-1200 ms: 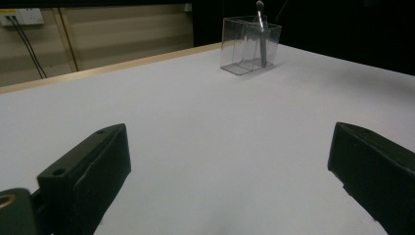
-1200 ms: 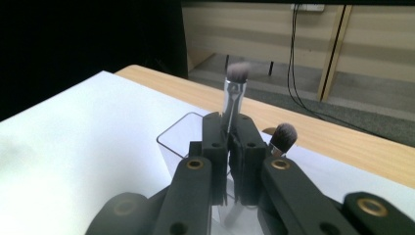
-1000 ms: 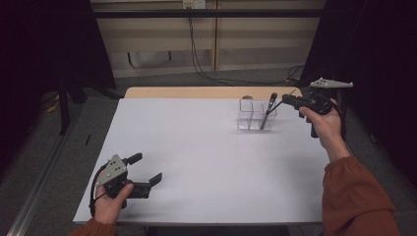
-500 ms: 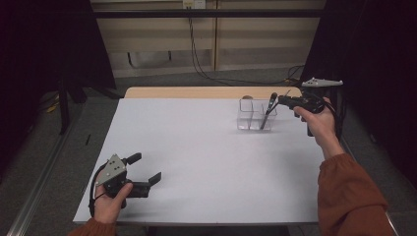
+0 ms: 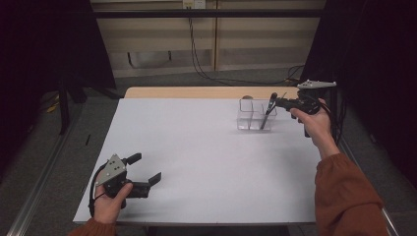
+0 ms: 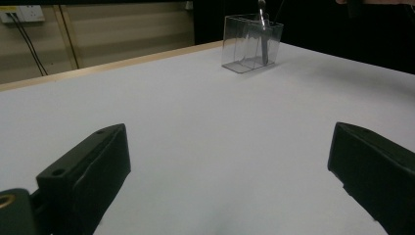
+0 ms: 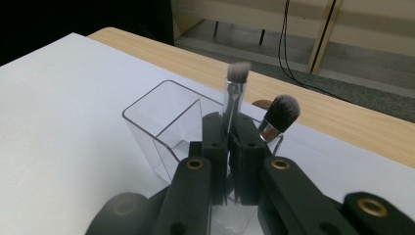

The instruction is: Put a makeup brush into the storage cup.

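The right gripper [image 7: 230, 142] was clamped on a makeup brush [image 7: 234, 93], its long axis near upright, bristles up, directly above the clear organizer [image 7: 161, 122]. The left gripper [image 5: 145, 169] rested wide, well apart.

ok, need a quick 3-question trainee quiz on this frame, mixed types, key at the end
1. True or false: the right hand-held gripper is shut on a makeup brush.
2. Where does the second brush stand? A) flat on the table B) in the clear organizer C) in the left hand-held gripper
3. Fill in: the left hand-held gripper's jaws are ____, with nothing between them.

Key: 1 true; 2 B; 3 open
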`<state>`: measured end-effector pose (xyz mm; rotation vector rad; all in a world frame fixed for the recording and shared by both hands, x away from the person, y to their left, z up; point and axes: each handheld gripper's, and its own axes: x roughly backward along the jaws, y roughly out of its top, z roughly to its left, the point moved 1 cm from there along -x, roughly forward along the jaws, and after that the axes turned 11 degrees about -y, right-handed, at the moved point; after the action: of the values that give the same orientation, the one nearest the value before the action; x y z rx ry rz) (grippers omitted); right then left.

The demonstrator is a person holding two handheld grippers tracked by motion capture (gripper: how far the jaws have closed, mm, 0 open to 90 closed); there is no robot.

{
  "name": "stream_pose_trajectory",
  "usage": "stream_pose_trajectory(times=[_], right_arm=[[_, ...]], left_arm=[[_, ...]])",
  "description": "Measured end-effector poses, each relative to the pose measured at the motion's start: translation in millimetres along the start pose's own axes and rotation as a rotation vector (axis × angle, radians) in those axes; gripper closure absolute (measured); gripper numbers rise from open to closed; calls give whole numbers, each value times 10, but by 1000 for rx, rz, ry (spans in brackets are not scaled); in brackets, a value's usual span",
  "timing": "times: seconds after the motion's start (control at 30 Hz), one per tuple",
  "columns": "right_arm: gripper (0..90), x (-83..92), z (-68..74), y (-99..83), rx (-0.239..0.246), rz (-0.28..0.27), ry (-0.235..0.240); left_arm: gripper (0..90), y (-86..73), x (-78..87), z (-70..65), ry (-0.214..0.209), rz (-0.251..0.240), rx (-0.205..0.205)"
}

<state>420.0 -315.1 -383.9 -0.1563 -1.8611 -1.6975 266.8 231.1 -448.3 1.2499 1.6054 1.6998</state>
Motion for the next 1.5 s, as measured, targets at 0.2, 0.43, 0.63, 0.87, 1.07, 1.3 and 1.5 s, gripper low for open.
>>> stream_pose_trajectory(times=[0.2,0.43,0.63,0.87,1.07,1.3,1.5], right_arm=[[862,-48,2,-39,-7,6,0],[862,-89,6,-79,-8,22,3],[862,-114,16,-114,-17,29,8],[851,-139,27,-130,-25,28,12],[792,-139,8,-179,-48,16,13],[662,-108,-29,-235,-72,-9,19],[438,-84,-20,-263,-86,-38,3]], left_arm=[[22,-1,1,0,0,-2,0],[22,-6,6,-2,-1,2,1],[22,-4,6,-3,-1,2,3],[21,-10,18,5,12,-5,15],[21,-10,14,2,13,-4,10],[21,-13,12,6,11,0,14],[21,-10,18,6,10,-1,11]])
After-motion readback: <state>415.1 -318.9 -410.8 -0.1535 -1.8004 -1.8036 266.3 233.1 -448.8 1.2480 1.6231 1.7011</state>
